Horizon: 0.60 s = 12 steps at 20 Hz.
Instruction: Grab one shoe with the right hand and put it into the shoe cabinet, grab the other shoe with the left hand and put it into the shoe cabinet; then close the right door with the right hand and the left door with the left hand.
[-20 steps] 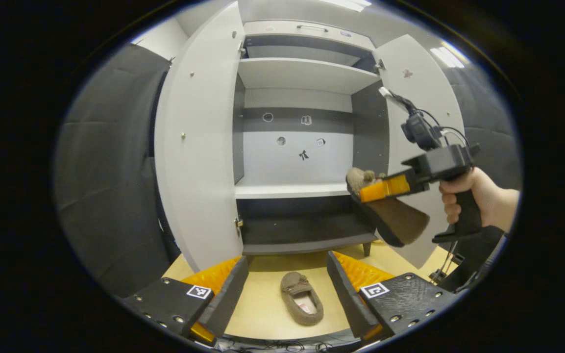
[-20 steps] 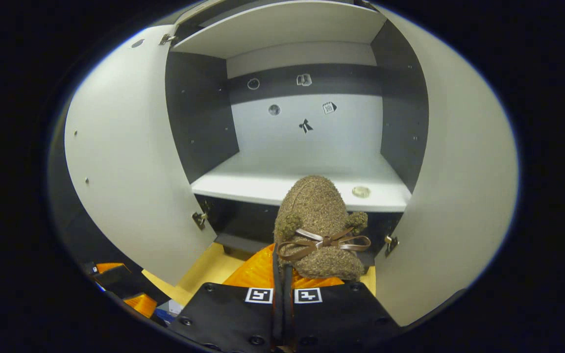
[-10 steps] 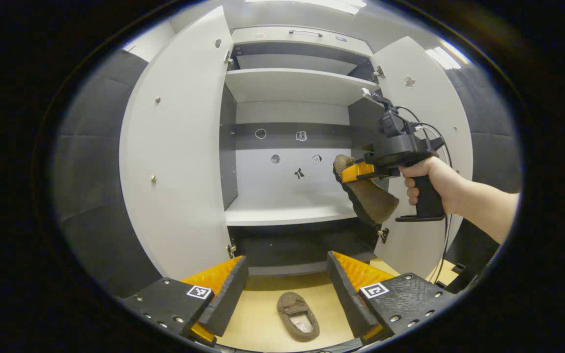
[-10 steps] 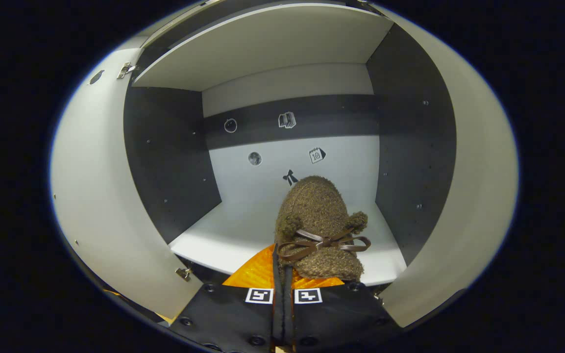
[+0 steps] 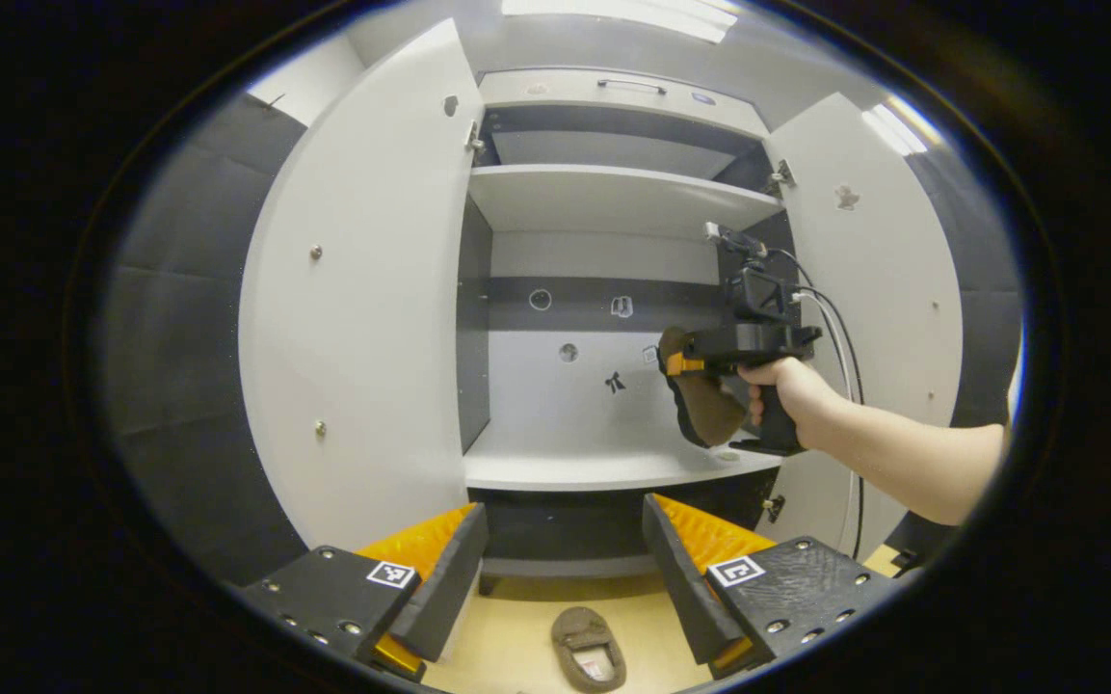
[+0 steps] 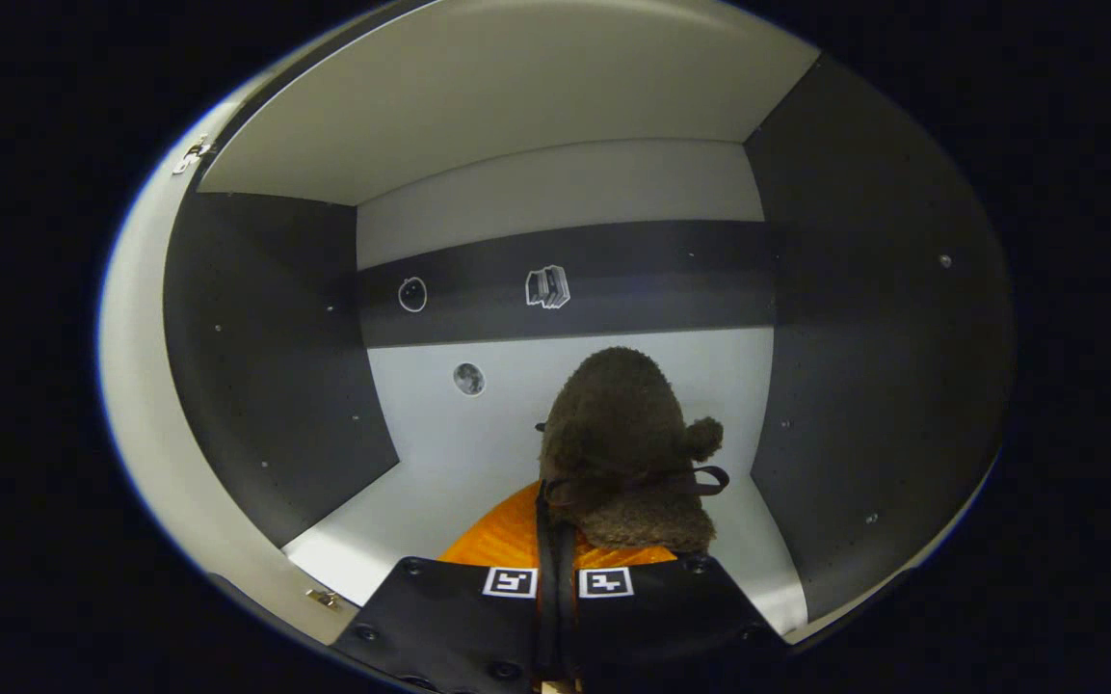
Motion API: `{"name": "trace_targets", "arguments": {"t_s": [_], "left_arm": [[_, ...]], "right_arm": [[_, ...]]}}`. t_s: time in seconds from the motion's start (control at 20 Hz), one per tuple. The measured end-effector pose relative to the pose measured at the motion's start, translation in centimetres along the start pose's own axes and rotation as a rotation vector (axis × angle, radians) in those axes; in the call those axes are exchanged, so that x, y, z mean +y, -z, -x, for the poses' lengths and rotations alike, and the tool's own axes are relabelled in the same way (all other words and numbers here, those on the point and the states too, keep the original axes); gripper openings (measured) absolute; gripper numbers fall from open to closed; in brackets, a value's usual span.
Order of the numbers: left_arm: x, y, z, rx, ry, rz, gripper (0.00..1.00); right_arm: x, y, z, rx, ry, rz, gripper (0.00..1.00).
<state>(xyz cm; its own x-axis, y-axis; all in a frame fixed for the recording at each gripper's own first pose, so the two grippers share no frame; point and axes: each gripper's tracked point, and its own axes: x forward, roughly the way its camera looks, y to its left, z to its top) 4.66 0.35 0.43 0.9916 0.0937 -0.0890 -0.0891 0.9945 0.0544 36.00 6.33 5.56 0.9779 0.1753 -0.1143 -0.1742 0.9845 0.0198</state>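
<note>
Now we hold the first shoe [image 6: 624, 443] pinched in our right gripper [image 6: 555, 578] above the cabinet shelf [image 5: 603, 469], toe inward for setting down, while our left gripper [image 5: 565, 559] waits wide over the second shoe [image 5: 589, 648] on the floor [image 5: 507, 655].

One shoe [image 5: 706, 405] inside cabinet [image 5: 613, 198], above middle shelf [image 5: 594, 470], right side; other shoe [image 5: 589, 648] on floor [image 5: 516, 655] in front.

Pale wood floor [image 5: 516, 646]; ceiling light panels [image 5: 887, 130] (bright)

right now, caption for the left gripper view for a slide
Right gripper carries one brown shoe into the open cabinet; second shoe waits on the floor.
</note>
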Motion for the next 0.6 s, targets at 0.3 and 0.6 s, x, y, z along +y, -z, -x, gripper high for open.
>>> {"name": "trace_targets", "arguments": {"t_s": [0.3, 0.6], "left_arm": [[0.0, 1.7, 0.1, 0.053, -0.022, 0.087, 0.94], [0.6, 1.6, 0.2, 0.048, -0.058, 0.073, 0.93]], "right_arm": [[-0.1, 0.9, -3.9, -0.012, 0.013, 0.040, 0.02], [0.4, 3.0, -4.9, 0.008, -0.001, 0.064, 0.02]]}}
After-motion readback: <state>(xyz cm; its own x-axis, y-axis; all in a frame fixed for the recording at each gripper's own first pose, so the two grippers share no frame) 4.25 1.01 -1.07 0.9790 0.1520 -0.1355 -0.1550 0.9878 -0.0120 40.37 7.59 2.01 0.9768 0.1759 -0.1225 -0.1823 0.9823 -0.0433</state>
